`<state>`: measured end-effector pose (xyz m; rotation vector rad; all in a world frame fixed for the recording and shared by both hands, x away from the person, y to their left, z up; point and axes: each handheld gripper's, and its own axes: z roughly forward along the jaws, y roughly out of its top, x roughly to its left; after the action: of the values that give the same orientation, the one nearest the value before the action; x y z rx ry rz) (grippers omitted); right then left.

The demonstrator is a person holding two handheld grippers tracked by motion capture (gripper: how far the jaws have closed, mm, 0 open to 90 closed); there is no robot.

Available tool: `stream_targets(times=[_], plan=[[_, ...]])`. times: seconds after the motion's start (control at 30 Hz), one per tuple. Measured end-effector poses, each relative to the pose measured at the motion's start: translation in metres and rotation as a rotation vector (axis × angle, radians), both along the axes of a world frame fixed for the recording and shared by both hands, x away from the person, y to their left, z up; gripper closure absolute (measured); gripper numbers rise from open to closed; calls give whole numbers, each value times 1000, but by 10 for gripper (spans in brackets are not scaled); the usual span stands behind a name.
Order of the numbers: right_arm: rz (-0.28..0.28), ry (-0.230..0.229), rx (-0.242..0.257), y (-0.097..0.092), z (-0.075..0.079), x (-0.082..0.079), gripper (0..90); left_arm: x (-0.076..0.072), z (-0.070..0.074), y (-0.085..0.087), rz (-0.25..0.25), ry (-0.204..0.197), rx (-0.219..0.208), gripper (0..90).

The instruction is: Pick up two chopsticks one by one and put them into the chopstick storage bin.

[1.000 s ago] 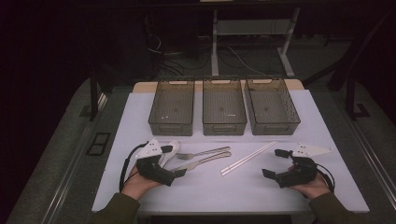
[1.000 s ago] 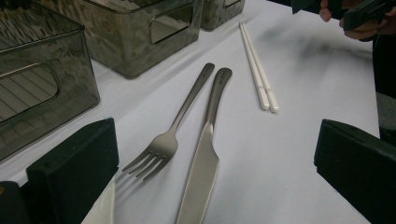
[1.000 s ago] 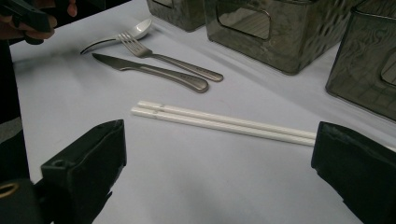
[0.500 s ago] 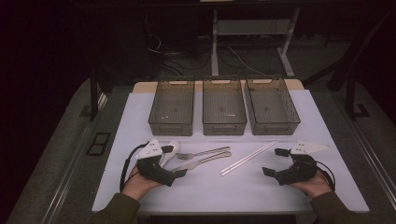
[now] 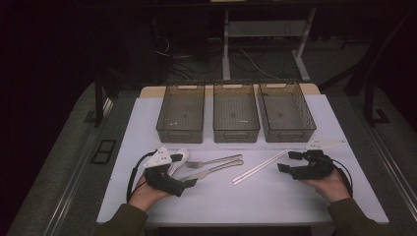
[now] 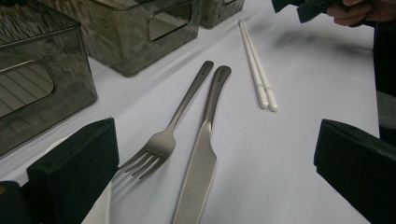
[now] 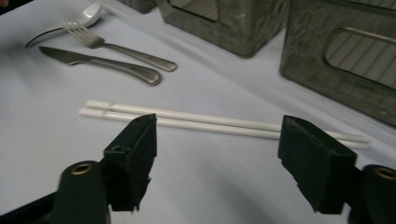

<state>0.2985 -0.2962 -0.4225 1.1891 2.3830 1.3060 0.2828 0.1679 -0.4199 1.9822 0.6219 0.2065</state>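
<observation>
Since the earlier frame the right gripper (image 5: 290, 162) has been shifted a little leftward toward the white chopsticks (image 5: 260, 166), and its jaws have just been closing somewhat; nothing is between them yet. The left gripper (image 5: 189, 169) is seen unmoved.

Nearest the person, both hands are seen in the high view at the front of the white table (image 5: 246, 206). The left gripper's jaws are held wide apart and empty, beside the cutlery. The right gripper's jaws are also apart, empty, just short of the chopsticks.

In the left gripper view a fork (image 6: 163, 140) and a knife (image 6: 201, 163) are shown lying side by side between the jaws' line of sight, handles pointing away, with the chopsticks (image 6: 257, 70) beyond them; tines and blade are made out here, while the high view gives them as thin grey shapes. The right hand (image 6: 359, 9) is caught at the top corner.

In the right gripper view the chopsticks (image 7: 210, 121) are seen lying parallel and touching, straight across in front of the jaws. A spoon (image 7: 86, 18) past the fork (image 7: 116, 44) and knife (image 7: 102, 63) is shown there; it is partly hidden by the left gripper in the high view.

Farthest back, three dark see-through bins (image 5: 236, 132) are lined up in a row, all empty, as the high view shows.
</observation>
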Motion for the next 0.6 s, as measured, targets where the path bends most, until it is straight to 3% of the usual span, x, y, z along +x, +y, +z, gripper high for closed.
stream_targets(times=[0.37,0.6], plan=[[-65,39,-33,-9,1,26,523,0,0,1,5,2,8,0],[-138,53,-90,-16,-2,46,638,0,-1,2,10,3,8,0]])
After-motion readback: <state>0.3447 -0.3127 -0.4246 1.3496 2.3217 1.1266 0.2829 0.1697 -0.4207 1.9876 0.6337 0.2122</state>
